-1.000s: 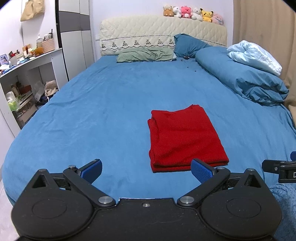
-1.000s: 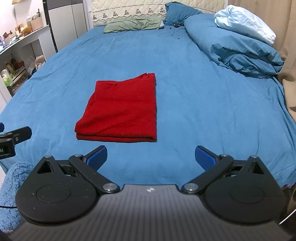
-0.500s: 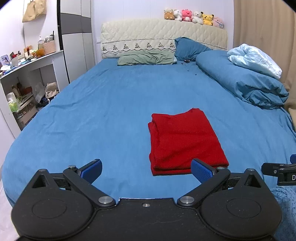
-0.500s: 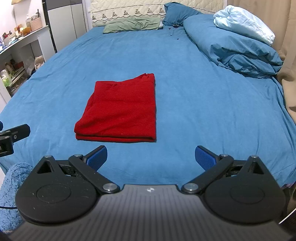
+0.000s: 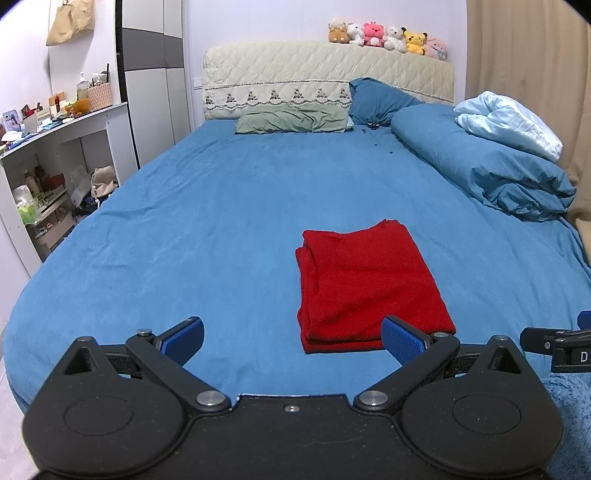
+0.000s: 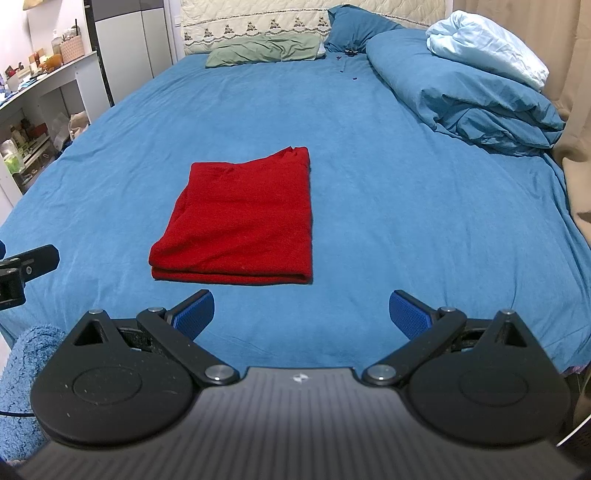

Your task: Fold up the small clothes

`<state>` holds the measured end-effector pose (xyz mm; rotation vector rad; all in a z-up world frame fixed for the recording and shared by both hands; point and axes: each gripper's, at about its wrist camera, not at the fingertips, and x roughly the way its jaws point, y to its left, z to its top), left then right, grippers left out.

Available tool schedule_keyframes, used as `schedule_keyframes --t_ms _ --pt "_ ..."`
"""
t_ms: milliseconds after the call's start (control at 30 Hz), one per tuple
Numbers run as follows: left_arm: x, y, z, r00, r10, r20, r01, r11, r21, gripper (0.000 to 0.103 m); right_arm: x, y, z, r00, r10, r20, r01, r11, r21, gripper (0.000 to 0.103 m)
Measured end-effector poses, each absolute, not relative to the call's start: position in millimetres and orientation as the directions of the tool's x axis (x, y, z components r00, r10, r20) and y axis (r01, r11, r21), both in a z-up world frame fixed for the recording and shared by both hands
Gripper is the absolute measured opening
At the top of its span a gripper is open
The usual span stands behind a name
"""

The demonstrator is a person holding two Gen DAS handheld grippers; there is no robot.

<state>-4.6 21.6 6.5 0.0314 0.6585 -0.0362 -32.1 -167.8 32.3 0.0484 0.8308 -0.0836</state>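
Red garment (image 6: 240,221) lies folded on blue bedsheet (image 6: 406,184).

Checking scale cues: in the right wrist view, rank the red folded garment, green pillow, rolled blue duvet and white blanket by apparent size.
1. rolled blue duvet
2. red folded garment, close behind and nearer the camera, so this order is unsure
3. green pillow, far back, which shrinks it
4. white blanket, similar to the pillow; unsure

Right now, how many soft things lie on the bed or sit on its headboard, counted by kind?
Red folded garment: 1
Pillows, green and dark blue: 2
Bundled covers, blue duvet and pale blue quilt: 2
Plush toys on the headboard: 6
Total: 11
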Motion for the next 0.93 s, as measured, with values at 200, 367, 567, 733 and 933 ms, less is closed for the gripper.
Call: schedule_keyframes --t_ms 200,367,567,733,933 --pt "-4.6 22.2 6.5 0.79 -0.024 -0.612 0.044 0.999 0.019 0.103 -32.1 -165.8 32.1 0.671 -0.059 -0.739 0.097 0.995 0.009 0.103" --pt "-4.9 21.7 6.6 0.791 -0.023 -0.611 0.043 0.999 0.018 0.103 -31.6 -164.1 31.9 0.672 -0.059 -0.738 0.096 0.995 0.009 0.103" --pt "-3.5 28.1 11.0 0.795 -0.041 -0.605 0.047 0.999 -0.006 0.103 -31.7 -163.4 32.0 0.674 -0.06 -0.736 0.098 0.995 0.008 0.103" --pt "-4.8 28.4 14.0 0.807 -0.035 -0.59 0.04 0.999 -0.004 0.103 -32.1 -163.3 32.1 0.674 -0.059 -0.736 0.098 0.995 0.01 0.103" --pt "-5.2 29.6 13.0 0.817 -0.04 -0.576 0.049 0.999 0.0 0.103 -31.9 -162.0 32.7 0.674 -0.058 -0.736 0.099 0.995 0.012 0.103"
